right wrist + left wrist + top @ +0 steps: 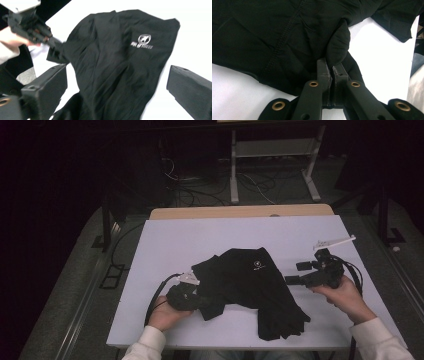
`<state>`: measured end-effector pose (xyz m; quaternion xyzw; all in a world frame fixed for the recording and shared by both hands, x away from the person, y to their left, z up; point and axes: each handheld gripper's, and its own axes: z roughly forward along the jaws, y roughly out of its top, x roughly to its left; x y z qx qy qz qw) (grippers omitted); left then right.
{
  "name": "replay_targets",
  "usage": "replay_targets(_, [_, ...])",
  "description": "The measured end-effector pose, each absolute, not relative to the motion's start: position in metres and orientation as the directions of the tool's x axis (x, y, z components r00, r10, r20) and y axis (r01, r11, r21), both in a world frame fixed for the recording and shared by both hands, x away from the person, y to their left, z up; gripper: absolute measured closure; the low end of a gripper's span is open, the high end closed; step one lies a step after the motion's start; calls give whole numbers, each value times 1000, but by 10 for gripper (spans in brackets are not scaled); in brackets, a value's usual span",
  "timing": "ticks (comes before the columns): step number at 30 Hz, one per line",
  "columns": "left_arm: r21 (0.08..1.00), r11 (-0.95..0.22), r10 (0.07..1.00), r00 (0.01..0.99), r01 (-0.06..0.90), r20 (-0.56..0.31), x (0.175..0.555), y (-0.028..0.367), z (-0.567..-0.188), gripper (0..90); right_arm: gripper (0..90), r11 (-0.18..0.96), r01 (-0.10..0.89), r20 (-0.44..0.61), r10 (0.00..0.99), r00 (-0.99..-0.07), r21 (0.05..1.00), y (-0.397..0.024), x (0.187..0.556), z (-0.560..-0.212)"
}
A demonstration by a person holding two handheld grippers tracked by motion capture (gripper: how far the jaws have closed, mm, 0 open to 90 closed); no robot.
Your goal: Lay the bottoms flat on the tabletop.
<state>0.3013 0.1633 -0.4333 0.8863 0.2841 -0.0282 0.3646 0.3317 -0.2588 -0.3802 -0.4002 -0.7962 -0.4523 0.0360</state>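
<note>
White table (pixel 165 240): our left gripper (pixel 331 71) pinches a fold of the black shirt (pixel 250 285); our right gripper (pixel 292 280) stands released beside it. Folding seems half done.

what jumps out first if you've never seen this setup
A crumpled black garment with a small white logo lies mid-table on the white board. The left gripper is shut on its left edge, while the right gripper hangs open to the garment's right, holding nothing.
</note>
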Motion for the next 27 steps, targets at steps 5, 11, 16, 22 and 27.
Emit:
replay_targets(5, [633, -571, 482, 838, 523, -257, 302, 163, -433, 863, 8, 287, 652, 385, 617, -686, 702, -254, 350, -363])
replay_targets(11, [647, -559, 478, 839, 518, -259, 303, 164, -430, 863, 8, 303, 634, 343, 638, -689, 711, -244, 374, -352])
replay_targets(16, [676, -524, 465, 839, 518, -282, 304, 164, -417, 866, 12, 317, 647, 325, 663, -674, 694, -235, 394, -358])
replay_targets(22, [722, -501, 443, 858, 478, -260, 304, 157, -403, 866, 57, 320, 671, 327, 684, -652, 668, -226, 416, -381])
replay_targets(27, [736, -498, 431, 867, 460, -250, 304, 152, -400, 865, 119, 291, 698, 355, 697, -623, 654, -220, 433, -403])
